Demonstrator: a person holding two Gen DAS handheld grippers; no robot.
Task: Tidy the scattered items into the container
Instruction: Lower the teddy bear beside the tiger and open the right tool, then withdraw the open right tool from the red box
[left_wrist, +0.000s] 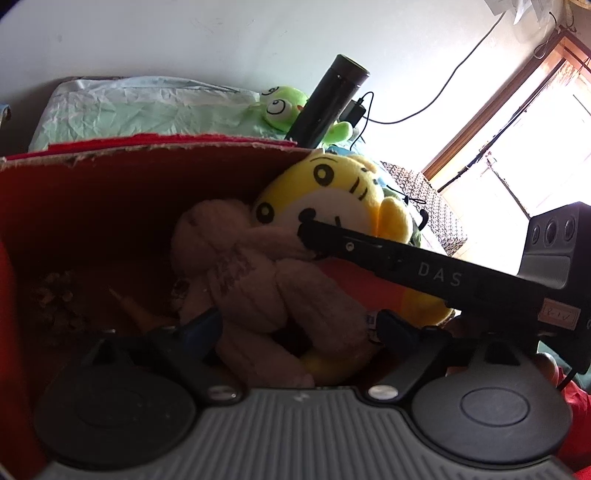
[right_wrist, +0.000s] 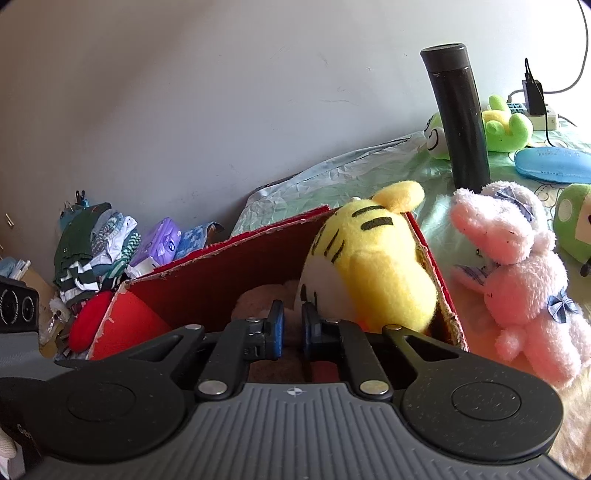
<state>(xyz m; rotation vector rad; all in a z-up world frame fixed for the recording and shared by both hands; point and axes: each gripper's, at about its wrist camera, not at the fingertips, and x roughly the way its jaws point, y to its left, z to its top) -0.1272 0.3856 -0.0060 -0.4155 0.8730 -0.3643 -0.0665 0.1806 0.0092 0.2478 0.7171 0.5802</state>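
A red cardboard box (left_wrist: 92, 192) holds a tan plush toy (left_wrist: 255, 291) and a yellow tiger plush (left_wrist: 332, 188). My left gripper (left_wrist: 299, 325) is open, its blue fingertips on either side of the tan plush inside the box. My right gripper (right_wrist: 292, 328) is nearly shut with a narrow gap, over the box (right_wrist: 221, 273) beside the yellow tiger plush (right_wrist: 376, 266); the frames do not show anything between its pads. It reaches across the left wrist view as a black bar (left_wrist: 424, 273). A pink plush (right_wrist: 517, 273) lies outside the box on the right.
A tall black flask (right_wrist: 458, 118) stands behind the box. Green frog plushes (right_wrist: 506, 125), a blue case (right_wrist: 554, 166) and a green toy (right_wrist: 576, 225) lie on the green sheet. Folded clothes and packets (right_wrist: 110, 243) pile up at left. A window is at right.
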